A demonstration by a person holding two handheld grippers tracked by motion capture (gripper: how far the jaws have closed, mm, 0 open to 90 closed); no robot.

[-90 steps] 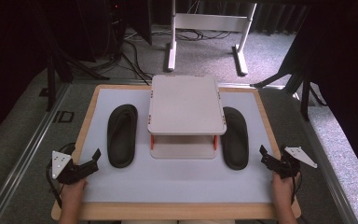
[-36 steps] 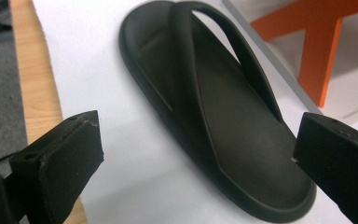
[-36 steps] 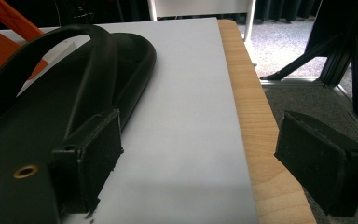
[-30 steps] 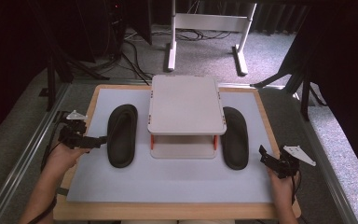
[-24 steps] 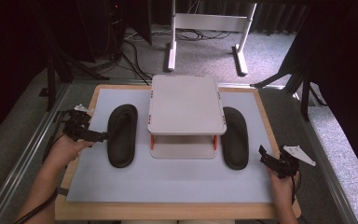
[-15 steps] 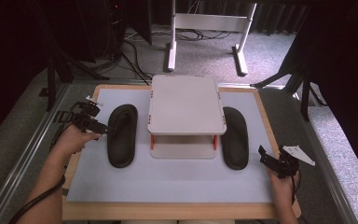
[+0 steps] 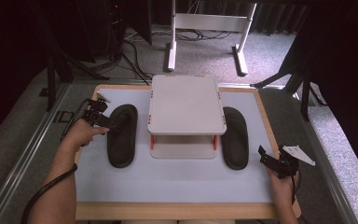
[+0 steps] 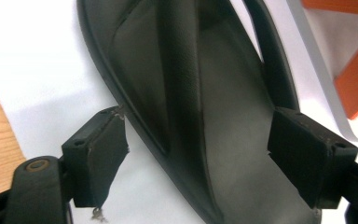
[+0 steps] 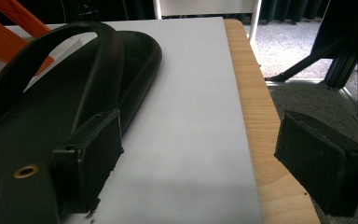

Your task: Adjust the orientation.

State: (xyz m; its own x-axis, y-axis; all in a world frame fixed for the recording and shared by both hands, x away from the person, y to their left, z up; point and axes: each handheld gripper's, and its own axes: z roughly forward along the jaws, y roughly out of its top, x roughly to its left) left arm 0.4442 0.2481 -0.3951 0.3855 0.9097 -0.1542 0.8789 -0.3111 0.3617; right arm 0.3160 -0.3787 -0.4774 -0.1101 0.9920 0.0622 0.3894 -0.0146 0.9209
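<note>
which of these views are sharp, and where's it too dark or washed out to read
High view: evenly lit table, dark surroundings at top and right. Left gripper view: close and soft; the left slipper is nearly black with little detail, and the table surface glares white. Right gripper view: the right slipper is dim, and the near pads are blurred.

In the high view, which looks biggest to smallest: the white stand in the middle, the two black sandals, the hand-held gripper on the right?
1. White stand.
2. Left sandal and right sandal: they look alike, so no ranking.
3. Right hand-held gripper.
</note>
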